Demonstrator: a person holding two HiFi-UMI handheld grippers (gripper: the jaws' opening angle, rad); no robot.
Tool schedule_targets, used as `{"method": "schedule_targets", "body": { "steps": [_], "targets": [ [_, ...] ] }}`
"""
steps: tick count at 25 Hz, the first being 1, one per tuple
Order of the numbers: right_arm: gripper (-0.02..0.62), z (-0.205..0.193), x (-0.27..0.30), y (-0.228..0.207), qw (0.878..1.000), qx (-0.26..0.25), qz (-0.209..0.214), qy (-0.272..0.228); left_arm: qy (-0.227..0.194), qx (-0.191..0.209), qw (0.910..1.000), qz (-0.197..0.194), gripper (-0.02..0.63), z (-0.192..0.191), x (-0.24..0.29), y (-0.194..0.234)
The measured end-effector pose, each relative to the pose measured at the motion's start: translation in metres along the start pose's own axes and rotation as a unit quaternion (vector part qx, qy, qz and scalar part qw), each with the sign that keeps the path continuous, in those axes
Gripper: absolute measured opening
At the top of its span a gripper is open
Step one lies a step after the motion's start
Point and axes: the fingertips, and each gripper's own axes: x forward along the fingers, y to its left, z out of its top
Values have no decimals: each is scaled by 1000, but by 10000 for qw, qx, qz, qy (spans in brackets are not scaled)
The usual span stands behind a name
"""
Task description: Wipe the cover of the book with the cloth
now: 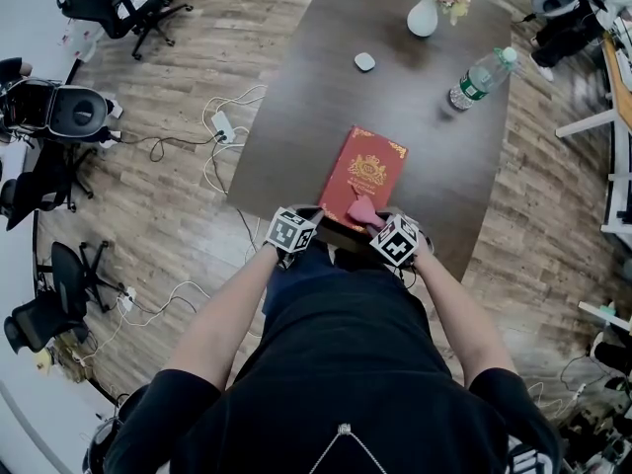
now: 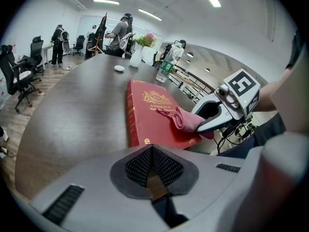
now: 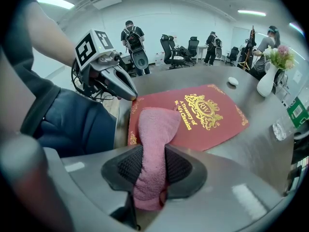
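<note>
A red book point(image 1: 365, 171) with gold print lies cover-up at the near edge of the dark table point(image 1: 296, 146). My right gripper point(image 1: 373, 223) is shut on a pink cloth point(image 1: 361, 210), whose free end rests on the near part of the cover. In the right gripper view the cloth point(image 3: 155, 129) runs out from between the pads onto the book point(image 3: 212, 115). My left gripper point(image 1: 308, 217) hovers just off the book's near left corner, jaws together and holding nothing. From the left gripper view, the book point(image 2: 147, 112), cloth point(image 2: 183, 118) and right gripper point(image 2: 212, 122) are ahead.
Farther along the table stand a white vase of flowers point(image 1: 425, 13), a water bottle point(image 1: 478, 79) and a small white object point(image 1: 364, 61). Cables point(image 1: 222, 126) and office chairs point(image 1: 59, 112) are on the floor at left. People stand far off.
</note>
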Motion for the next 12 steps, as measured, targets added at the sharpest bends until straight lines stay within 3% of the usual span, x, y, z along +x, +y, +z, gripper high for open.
{"method": "schedule_targets", "body": {
  "steps": [12],
  "targets": [
    [124,-22,-9,-5,9997,223,-106,96,71,85,9999,-52,-5,0,1,1]
  ]
}}
